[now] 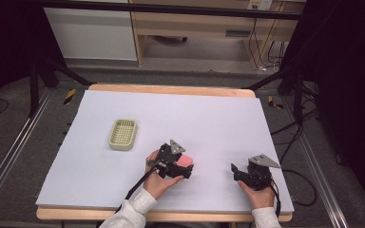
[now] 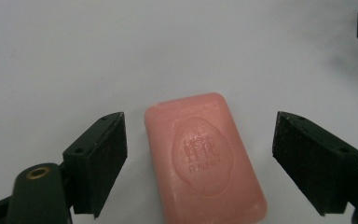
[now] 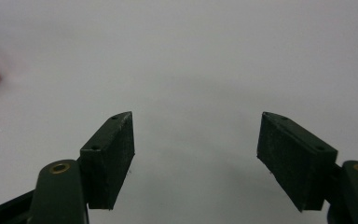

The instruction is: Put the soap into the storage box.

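Left gripper [image 2: 200, 154]: jaws spread wide, straddling pink soap bar [image 2: 205, 158], not touching it. Bar lies flat on the tabletop [image 1: 218, 118], long axis running roughly along the jaws, slightly skewed. Right gripper [image 3: 196, 154] spread, empty, well apart to the side. Green soap dish [image 1: 123, 134] sits beyond, toward the left.

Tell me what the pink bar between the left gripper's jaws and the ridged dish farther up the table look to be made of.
Pink bar: probably solid soap, matte and waxy, with an oval emblem and lettering pressed into its top and softly rounded edges.
Dish: likely moulded plastic, pale yellow-green with a dull sheen, its floor ribbed or slotted like a soap dish; too small here to be sure.
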Demonstrator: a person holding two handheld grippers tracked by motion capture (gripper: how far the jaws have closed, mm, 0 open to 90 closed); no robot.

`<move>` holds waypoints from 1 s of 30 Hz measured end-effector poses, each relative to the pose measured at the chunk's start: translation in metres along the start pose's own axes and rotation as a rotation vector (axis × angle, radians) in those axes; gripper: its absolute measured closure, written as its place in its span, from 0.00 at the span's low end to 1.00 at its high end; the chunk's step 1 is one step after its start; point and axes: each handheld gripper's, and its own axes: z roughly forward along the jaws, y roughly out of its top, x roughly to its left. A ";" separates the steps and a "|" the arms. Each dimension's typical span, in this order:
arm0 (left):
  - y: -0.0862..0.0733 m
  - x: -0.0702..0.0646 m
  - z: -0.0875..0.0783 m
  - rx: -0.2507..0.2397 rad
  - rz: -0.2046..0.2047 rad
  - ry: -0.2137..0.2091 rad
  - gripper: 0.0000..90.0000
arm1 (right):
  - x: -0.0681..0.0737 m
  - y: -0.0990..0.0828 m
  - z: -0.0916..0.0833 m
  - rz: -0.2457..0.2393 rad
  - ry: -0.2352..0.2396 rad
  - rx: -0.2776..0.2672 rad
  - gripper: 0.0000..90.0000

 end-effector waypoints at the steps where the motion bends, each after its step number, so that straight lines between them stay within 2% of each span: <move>1: -0.001 0.000 0.002 0.005 -0.003 0.001 0.19 | 0.000 0.000 0.000 0.000 -0.001 0.000 0.30; 10: -0.005 -0.002 0.009 0.028 -0.002 0.005 0.20 | 0.000 0.000 0.000 0.000 0.003 0.005 0.31; 15: -0.007 -0.004 0.013 0.030 0.004 0.014 0.24 | 0.000 0.000 0.000 -0.001 0.003 0.006 0.31; 21: -0.012 -0.002 0.018 0.047 -0.014 0.014 0.29 | 0.001 0.000 0.001 0.001 0.006 0.009 0.32; 30: -0.013 -0.002 0.020 0.047 -0.045 0.013 0.34 | 0.001 0.000 0.001 0.000 0.005 0.009 0.32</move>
